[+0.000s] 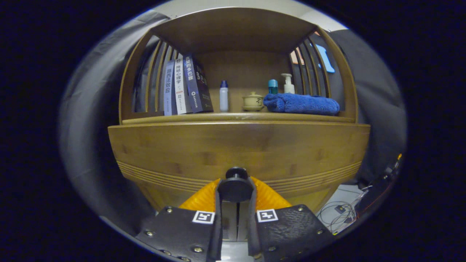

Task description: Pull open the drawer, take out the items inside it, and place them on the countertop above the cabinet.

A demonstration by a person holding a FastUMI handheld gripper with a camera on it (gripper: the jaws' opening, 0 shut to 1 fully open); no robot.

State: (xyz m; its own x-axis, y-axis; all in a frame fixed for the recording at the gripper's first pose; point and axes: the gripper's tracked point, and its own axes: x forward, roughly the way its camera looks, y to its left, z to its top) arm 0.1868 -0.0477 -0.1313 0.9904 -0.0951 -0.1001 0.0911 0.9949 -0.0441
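Observation:
A wooden cabinet stands straight ahead, and its broad drawer front (pixel 236 149) spans the width just beyond my fingers. A round black knob (pixel 236 174) sticks out of the drawer's lower middle. My gripper (pixel 236 193) is shut on this knob, one finger pressing on each side. The drawer's inside is hidden from here. Just above the drawer front runs the countertop (pixel 218 117), under a slatted wooden hutch.
On the countertop stand three books (pixel 185 85) at the left, a white bottle (pixel 224 96), a lidded ceramic cup (pixel 253 102), and a folded blue towel (pixel 301 103) with two bottles behind it. Cables (pixel 342 211) lie on the floor at the lower right.

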